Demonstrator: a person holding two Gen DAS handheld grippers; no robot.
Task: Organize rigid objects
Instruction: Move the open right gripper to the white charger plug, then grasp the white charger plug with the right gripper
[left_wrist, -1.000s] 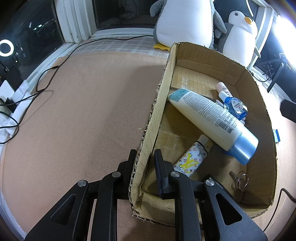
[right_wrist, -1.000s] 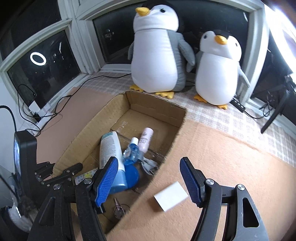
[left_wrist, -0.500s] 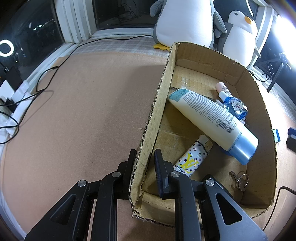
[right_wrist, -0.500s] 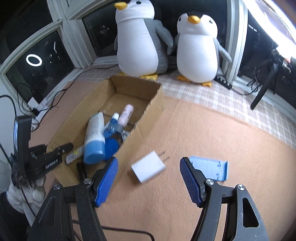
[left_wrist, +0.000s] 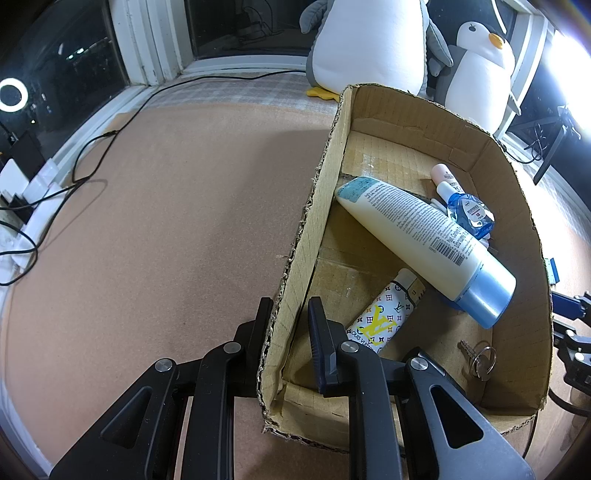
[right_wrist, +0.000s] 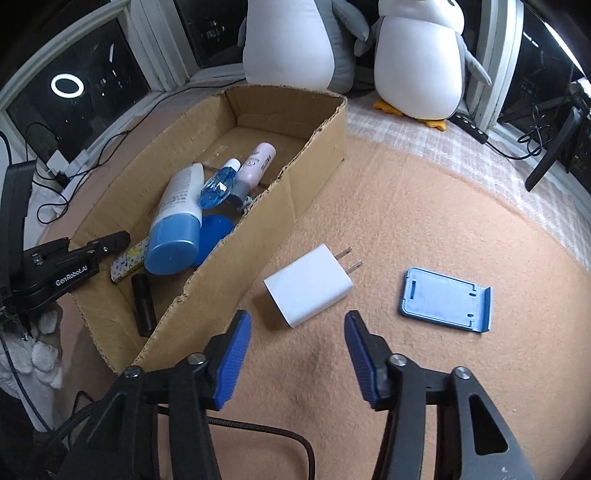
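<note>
My left gripper (left_wrist: 290, 314) is shut on the left wall of the cardboard box (left_wrist: 301, 254), one finger outside and one inside. In the box lie a white lotion bottle with a blue cap (left_wrist: 421, 240), a small blue bottle (left_wrist: 467, 214), a pink tube (left_wrist: 443, 175), a patterned lighter (left_wrist: 384, 317) and keys (left_wrist: 480, 360). My right gripper (right_wrist: 297, 332) is open and empty, just short of a white plug charger (right_wrist: 308, 290) on the tan mat. A light blue phone stand (right_wrist: 447, 299) lies flat to the charger's right. The box (right_wrist: 258, 229) stands left of the charger.
Two plush penguins (right_wrist: 295, 40) (right_wrist: 417, 59) stand at the back by the window. Cables (left_wrist: 74, 177) and a power strip lie along the left edge. A dark stand (right_wrist: 554, 147) is at the far right. A black cylinder (right_wrist: 144, 302) lies in the box's near corner.
My right gripper has swung right, away from the box, and come down close over the white charger and the blue stand. The left gripper has kept its hold on the box wall.
</note>
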